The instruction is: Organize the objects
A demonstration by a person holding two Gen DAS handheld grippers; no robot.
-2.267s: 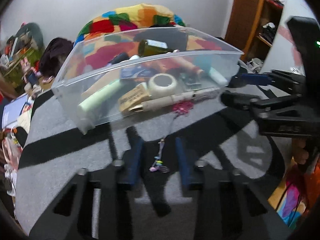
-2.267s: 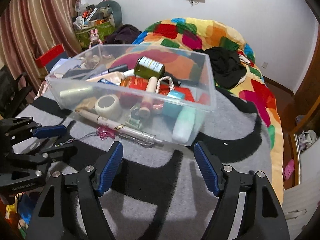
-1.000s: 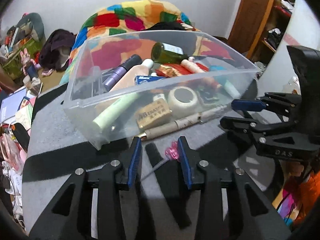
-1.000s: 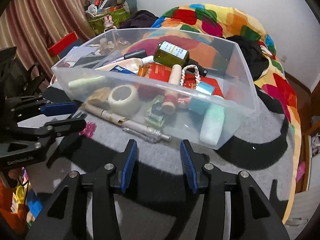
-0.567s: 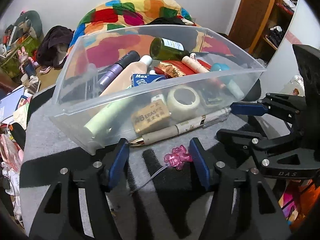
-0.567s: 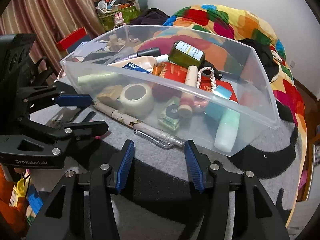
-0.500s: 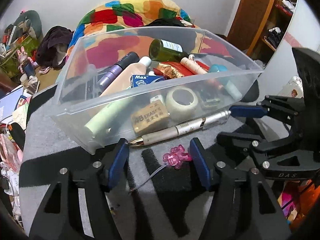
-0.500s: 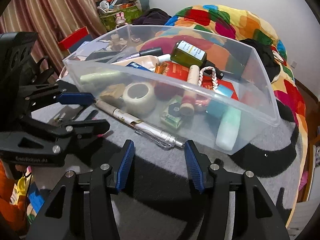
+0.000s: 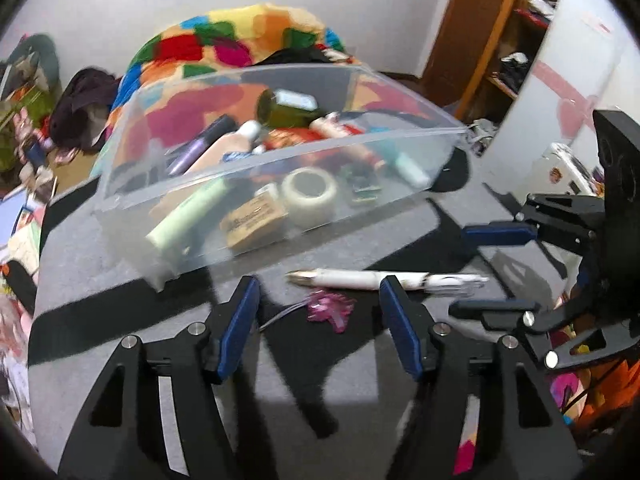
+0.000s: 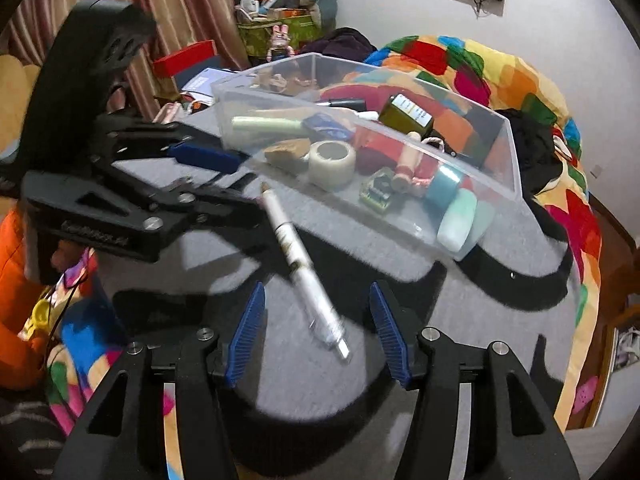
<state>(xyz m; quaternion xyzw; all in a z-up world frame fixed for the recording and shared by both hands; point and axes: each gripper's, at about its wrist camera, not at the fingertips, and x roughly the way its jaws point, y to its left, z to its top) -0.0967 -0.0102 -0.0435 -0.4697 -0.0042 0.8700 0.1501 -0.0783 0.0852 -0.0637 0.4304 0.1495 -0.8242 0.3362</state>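
**Pen and charm lying loose outside the bin, both grippers empty**

Lying on the grey-and-black patterned cover [image 9: 120,280] in front of the clear plastic bin [image 9: 248,168] is a white pen [image 9: 384,278] with a gold tip and a clear end. It is outside the bin and apart from its front wall. Just beside the pen, on the near side, lies a pink charm [image 9: 330,308] with a thin cord trailing off to the left.

The left gripper [image 9: 320,320] has its blue-padded jaws roughly half open. The charm lies on the cover in the gap between them, with neither pad touching it. Nothing is gripped.

The right gripper [image 10: 316,334] has its jaws partly open as well. The clear end of the pen lies on the cover between the pads, with a gap on each side. No contact is seen, and nothing is gripped.

Bin contents, as far as the blurred wall allows: a roll of clear tape [image 10: 332,162], a dark green bottle [image 10: 406,114] with a white label, a pale green tube [image 9: 188,216], a tan eraser block [image 9: 252,216], a pale blue-green container [image 10: 458,220], and further small items that cannot be identified.

A multicoloured quilt [image 10: 480,76] covers the bed behind the bin.
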